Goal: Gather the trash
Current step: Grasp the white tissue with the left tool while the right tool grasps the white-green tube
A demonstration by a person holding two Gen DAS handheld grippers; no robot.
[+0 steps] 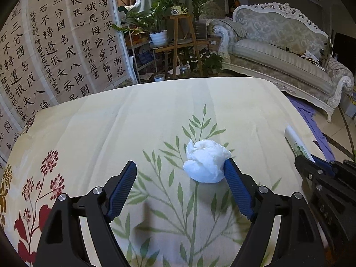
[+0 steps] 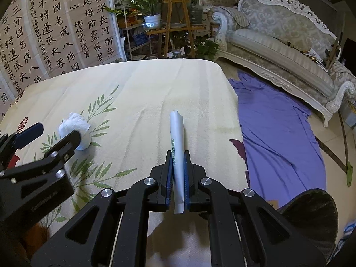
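A crumpled white tissue wad [image 1: 204, 160] lies on the floral tablecloth [image 1: 138, 120]. My left gripper [image 1: 180, 166] stands open around it; the right blue pad touches the wad's side while the left pad stands well apart from it. In the right wrist view the same wad [image 2: 75, 126] shows at the left behind the left gripper [image 2: 53, 134]. My right gripper [image 2: 178, 155] is shut on a white wrapper strip with green print [image 2: 176, 138], which sticks out forward over the cloth. That wrapper [image 1: 297, 141] and the right gripper also show at the right edge of the left wrist view.
The table's far edge [image 2: 155, 63] and right edge drop to a floor with a purple sheet [image 2: 273, 129]. An ornate sofa [image 1: 280, 51] stands at the back right, plant stands [image 1: 178, 35] at the back, calligraphy panels [image 1: 55, 44] to the left. A dark round object [image 2: 311, 211] sits at the lower right.
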